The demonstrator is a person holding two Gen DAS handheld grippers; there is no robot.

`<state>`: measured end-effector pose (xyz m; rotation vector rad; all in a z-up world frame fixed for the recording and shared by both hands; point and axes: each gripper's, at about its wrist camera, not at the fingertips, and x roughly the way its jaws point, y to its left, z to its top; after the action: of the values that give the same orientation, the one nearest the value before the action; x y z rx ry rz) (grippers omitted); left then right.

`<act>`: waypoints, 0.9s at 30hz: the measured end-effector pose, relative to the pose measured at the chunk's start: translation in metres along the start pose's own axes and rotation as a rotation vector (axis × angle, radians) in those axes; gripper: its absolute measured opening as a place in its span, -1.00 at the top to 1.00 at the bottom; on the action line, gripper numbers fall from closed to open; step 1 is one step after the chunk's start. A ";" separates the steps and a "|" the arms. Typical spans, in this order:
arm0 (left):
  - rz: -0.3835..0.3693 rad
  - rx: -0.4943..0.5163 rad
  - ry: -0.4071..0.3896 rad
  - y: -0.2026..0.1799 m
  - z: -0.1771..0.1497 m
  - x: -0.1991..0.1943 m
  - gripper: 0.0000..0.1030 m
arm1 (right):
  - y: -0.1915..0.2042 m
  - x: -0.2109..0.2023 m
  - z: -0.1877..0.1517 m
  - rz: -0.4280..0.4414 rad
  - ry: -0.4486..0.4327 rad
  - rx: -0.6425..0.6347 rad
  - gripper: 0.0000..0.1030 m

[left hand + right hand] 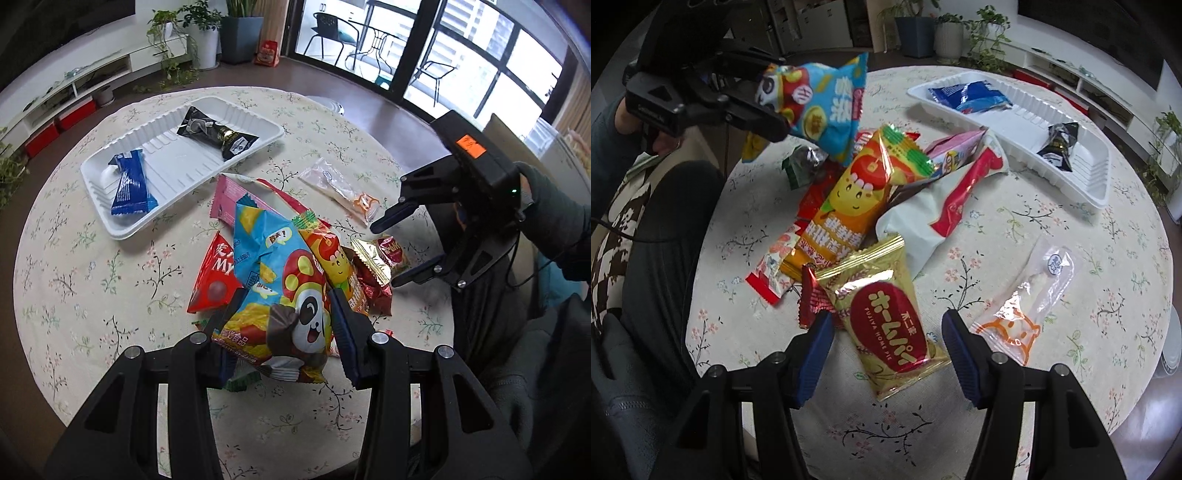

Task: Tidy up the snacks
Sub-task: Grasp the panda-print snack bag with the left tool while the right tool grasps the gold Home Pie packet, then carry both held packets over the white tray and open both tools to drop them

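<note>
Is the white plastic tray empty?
No, the white plastic tray holds two snacks: a blue wrapped packet and a black wrapped packet.

1. Tray [110, 221], upper left of the left wrist view: white ribbed plastic, faintly glossy.
2. Panda bag [280, 295], centre: shiny crinkled film.
3. Tablecloth [92, 295]: matt floral cloth.
4. Gold packet [882, 314], lower centre of the right wrist view: glossy metallic foil.
5. Clear wrapper [1034, 291], right: transparent plastic.
</note>
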<state>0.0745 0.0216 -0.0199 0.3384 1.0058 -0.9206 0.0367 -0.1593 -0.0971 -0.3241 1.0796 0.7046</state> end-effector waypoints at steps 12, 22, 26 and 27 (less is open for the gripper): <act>-0.038 -0.054 -0.033 -0.003 -0.017 0.001 0.19 | -0.016 0.015 0.006 0.106 0.032 0.025 -0.18; -0.062 -0.078 -0.049 -0.004 -0.022 0.004 0.19 | -0.024 0.010 -0.002 0.206 0.003 0.102 0.33; -0.071 -0.100 -0.070 0.000 -0.025 0.001 0.19 | -0.028 -0.001 -0.004 0.250 -0.057 0.154 0.35; -0.074 -0.107 -0.076 0.001 -0.025 0.000 0.19 | -0.029 -0.005 -0.005 0.260 -0.074 0.165 0.35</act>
<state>0.0605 0.0381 -0.0335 0.1758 0.9988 -0.9355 0.0517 -0.1855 -0.0974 -0.0149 1.1122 0.8452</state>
